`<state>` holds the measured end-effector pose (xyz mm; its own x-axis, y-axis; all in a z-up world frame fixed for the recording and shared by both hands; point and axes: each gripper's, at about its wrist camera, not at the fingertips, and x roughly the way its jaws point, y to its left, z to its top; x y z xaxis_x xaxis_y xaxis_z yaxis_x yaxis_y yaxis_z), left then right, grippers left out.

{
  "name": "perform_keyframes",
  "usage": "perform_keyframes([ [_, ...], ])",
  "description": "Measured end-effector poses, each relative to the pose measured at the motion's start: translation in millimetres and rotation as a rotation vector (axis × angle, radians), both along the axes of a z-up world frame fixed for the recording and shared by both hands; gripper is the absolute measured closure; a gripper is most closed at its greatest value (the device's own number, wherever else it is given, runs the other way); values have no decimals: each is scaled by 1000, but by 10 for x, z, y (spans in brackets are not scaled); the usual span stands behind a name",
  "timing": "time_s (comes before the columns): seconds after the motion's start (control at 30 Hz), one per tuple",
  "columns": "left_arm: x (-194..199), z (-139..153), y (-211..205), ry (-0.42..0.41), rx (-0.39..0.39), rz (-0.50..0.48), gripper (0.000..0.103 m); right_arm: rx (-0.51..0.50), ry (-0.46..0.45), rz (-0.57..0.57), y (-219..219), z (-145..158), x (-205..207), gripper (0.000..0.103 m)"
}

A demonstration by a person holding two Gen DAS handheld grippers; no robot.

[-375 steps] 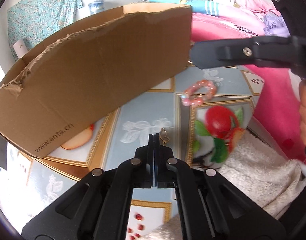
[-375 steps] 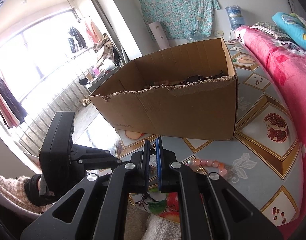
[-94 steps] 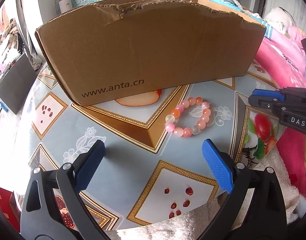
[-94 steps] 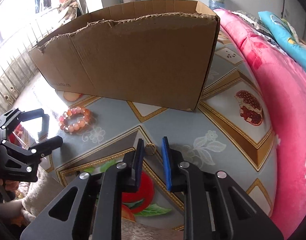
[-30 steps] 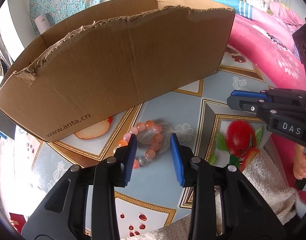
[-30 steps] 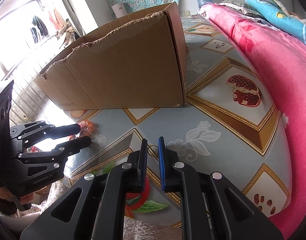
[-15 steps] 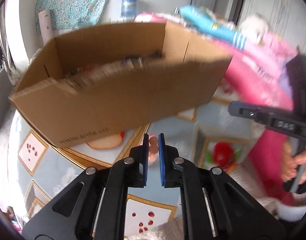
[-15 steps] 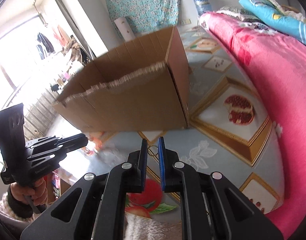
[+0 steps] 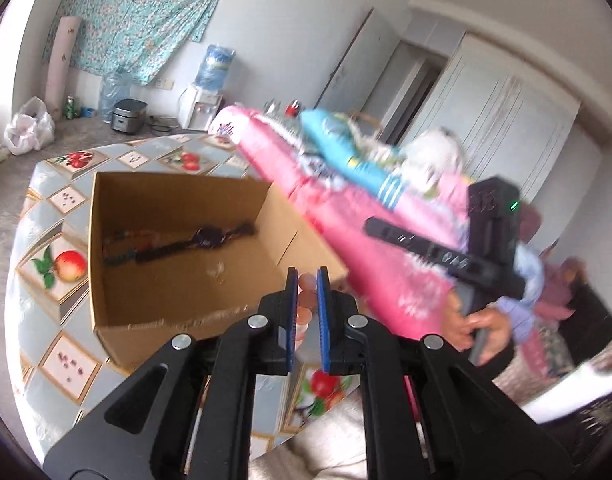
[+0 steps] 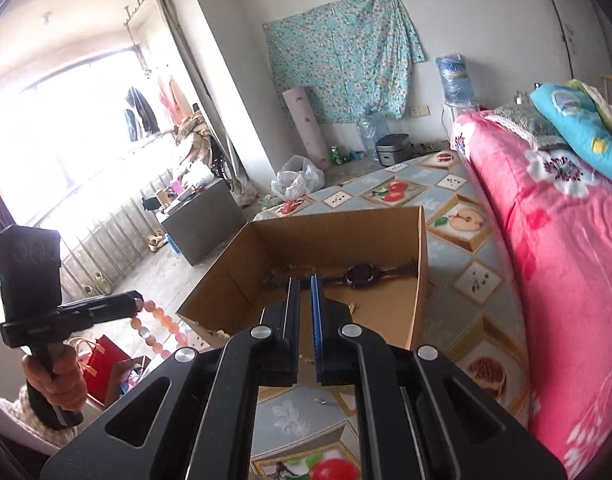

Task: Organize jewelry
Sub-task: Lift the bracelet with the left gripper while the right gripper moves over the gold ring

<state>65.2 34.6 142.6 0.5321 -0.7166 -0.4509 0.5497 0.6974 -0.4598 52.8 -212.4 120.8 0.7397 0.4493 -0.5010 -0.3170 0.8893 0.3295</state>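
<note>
1. The left gripper (image 9: 305,280) is clamped on a pink bead bracelet (image 10: 158,326); in the right wrist view the loop hangs free below its tips, off to the left of the box and clear of the table.
2. The right gripper (image 10: 305,280) has its pads almost together. Whether anything small is pinched between them cannot be told; nothing shows in the narrow gap.
3. Just beyond both grippers stands the open cardboard box (image 10: 420,264) on the fruit-patterned tablecloth (image 10: 458,220).
4. Inside, against the far wall, lie a dark wristwatch (image 10: 362,274) and some blurred beaded pieces.
5. Judged step: carrying the bracelet to the box. The next move calls for bringing the dangling loop over the near torn rim, lowering it inside, then letting go, taking care the beads don't snag on the edge.
</note>
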Motion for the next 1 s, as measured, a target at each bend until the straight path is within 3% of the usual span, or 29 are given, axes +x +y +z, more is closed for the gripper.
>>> perform_keyframes([
  [0.13,44,12,58,-9,3,18,95,-36,25,43,31,-89,-83,96],
  [0.27,55,-124,127,28,-17,30,95,-42,167,84,110,-589,-218,82],
  [0.33,22,-194,167,37,-28,45,95,-68,264,93,227,-939,-262,82],
  [0.43,-36,-348,227,59,-55,73,95,-76,325,101,389,-1269,-230,82],
  [0.67,-102,-705,311,98,-61,129,95,-125,333,86,652,-1505,109,80],
  [1.0,-42,-1129,379,159,-6,151,95,-124,327,39,666,-1503,268,80],
])
